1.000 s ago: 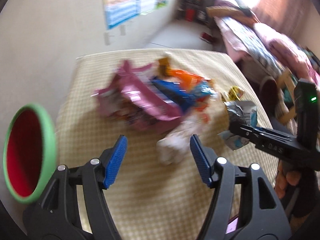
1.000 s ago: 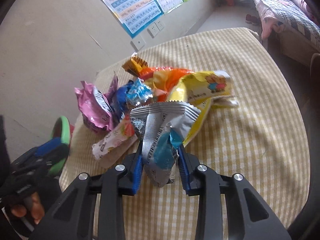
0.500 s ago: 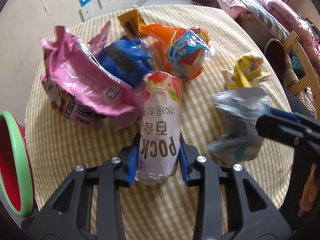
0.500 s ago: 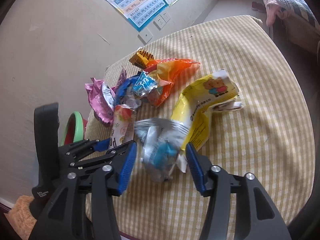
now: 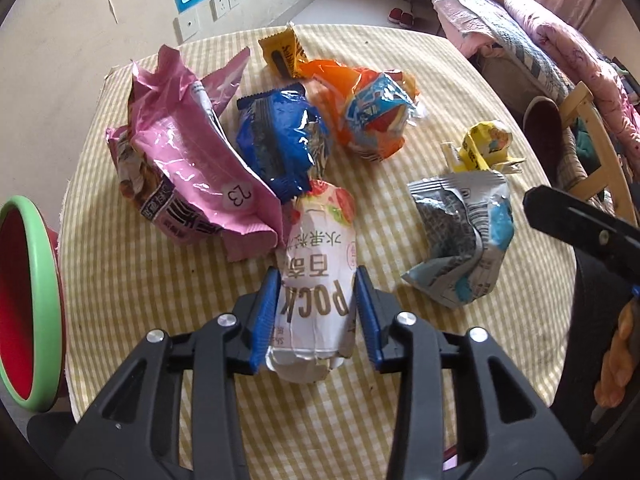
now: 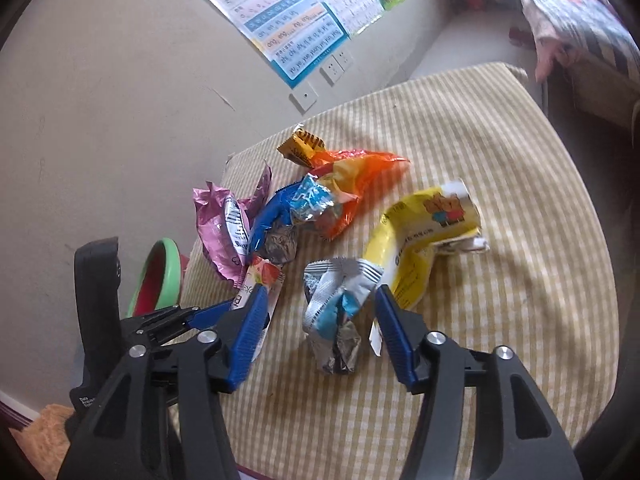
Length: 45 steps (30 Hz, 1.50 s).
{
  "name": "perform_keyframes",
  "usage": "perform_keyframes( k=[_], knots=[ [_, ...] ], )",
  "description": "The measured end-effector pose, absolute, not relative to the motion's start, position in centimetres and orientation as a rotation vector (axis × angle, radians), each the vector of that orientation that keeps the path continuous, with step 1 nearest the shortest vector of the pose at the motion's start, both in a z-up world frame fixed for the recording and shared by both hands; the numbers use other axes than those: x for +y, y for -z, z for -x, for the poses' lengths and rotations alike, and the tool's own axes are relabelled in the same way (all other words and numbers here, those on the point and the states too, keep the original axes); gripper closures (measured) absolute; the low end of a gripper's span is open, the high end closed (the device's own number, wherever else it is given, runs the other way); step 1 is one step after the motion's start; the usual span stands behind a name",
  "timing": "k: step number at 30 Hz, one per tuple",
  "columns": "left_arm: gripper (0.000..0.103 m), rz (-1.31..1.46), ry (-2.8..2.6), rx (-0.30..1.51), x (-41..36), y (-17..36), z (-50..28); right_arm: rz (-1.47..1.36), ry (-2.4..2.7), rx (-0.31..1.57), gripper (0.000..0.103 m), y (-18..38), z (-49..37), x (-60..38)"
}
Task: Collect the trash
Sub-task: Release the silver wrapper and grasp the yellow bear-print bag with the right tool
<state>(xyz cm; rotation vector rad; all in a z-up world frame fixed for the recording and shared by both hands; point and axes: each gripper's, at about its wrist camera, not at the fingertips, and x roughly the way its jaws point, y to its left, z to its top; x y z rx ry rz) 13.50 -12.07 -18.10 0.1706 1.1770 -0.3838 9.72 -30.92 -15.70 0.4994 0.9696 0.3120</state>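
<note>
On the checked yellow tablecloth (image 5: 132, 280), soft and woven, lies a heap of crinkly foil and plastic wrappers. My left gripper (image 5: 316, 316) has its blue ribbed pads against both sides of the white paper-look packet (image 5: 316, 280), a rounded tube shape lying lengthwise between them; the jaws are easing open a little yet the pads are on it. My right gripper (image 6: 316, 336) has its jaws closing, with the crumpled silver-and-blue wrapper (image 6: 334, 316) between them, gaps showing on both sides. A glossy pink bag (image 5: 188, 160) touches the white packet's left side; the creased blue wrapper (image 5: 284, 140) sits just beyond. The yellow wrapper (image 6: 420, 248) curls just beside my right claw. The green-rimmed red bin (image 5: 28, 300) stands off the cloth's left edge. Bare cloth lies open on the near side.
</note>
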Motion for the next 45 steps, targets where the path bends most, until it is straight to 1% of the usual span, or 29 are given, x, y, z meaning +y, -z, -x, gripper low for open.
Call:
perform_keyframes(
  k=[4, 8, 11, 14, 18, 20, 25, 29, 35, 38, 40, 41, 42, 45],
  knots=[
    [0.07, -0.167, 0.391, 1.185, -12.4, 18.4, -13.3, -0.498, -0.285, 0.974, 0.056, 16.5, -10.0, -31.0],
    [0.072, -0.135, 0.408, 1.175, -12.1, 17.9, -12.3, -0.579, -0.16, 0.912, 0.054, 16.3, -10.4, -33.7],
    [0.072, -0.129, 0.406, 1.176, -12.2, 18.0, -11.8, -0.62, -0.099, 0.958, 0.049, 17.3, -12.1, -34.9],
    [0.07, -0.133, 0.4, 1.181, -12.2, 18.3, -11.5, -0.669, -0.07, 1.001, 0.037, 18.7, -13.5, -35.3],
    [0.069, -0.124, 0.392, 1.183, -11.8, 18.5, -11.3, -0.649, -0.073, 0.999, 0.029, 18.5, -14.6, -34.7],
    [0.068, -0.121, 0.381, 1.179, -11.5, 18.5, -11.3, -0.623, -0.056, 0.997, 0.029, 18.4, -15.0, -34.2],
    [0.068, -0.101, 0.361, 1.168, -10.5, 18.0, -11.3, -0.596, -0.005, 0.924, 0.029, 17.9, -13.4, -34.5],
    [0.068, -0.1, 0.362, 1.179, -10.4, 18.3, -11.3, -0.666, -0.044, 0.954, 0.029, 18.7, -13.1, -35.1],
    [0.068, -0.111, 0.38, 1.177, -11.0, 18.2, -10.9, -0.731, -0.115, 0.991, 0.03, 20.1, -14.5, -34.7],
    [0.068, -0.116, 0.383, 1.179, -11.0, 18.3, -10.8, -0.72, -0.128, 1.035, 0.031, 21.0, -15.1, -34.3],
    [0.068, -0.12, 0.386, 1.187, -11.1, 18.5, -10.8, -0.661, -0.127, 1.034, 0.038, 21.1, -15.3, -33.7],
    [0.068, -0.122, 0.386, 1.192, -11.2, 18.7, -10.8, -0.621, -0.122, 1.041, 0.045, 21.0, -15.4, -33.4],
    [0.068, -0.122, 0.385, 1.197, -11.2, 18.8, -10.9, -0.608, -0.128, 1.035, 0.055, 20.9, -15.4, -33.1],
    [0.069, -0.118, 0.387, 1.193, -11.1, 18.9, -10.7, -0.599, -0.149, 1.035, 0.06, 20.9, -15.2, -32.6]
  ],
)
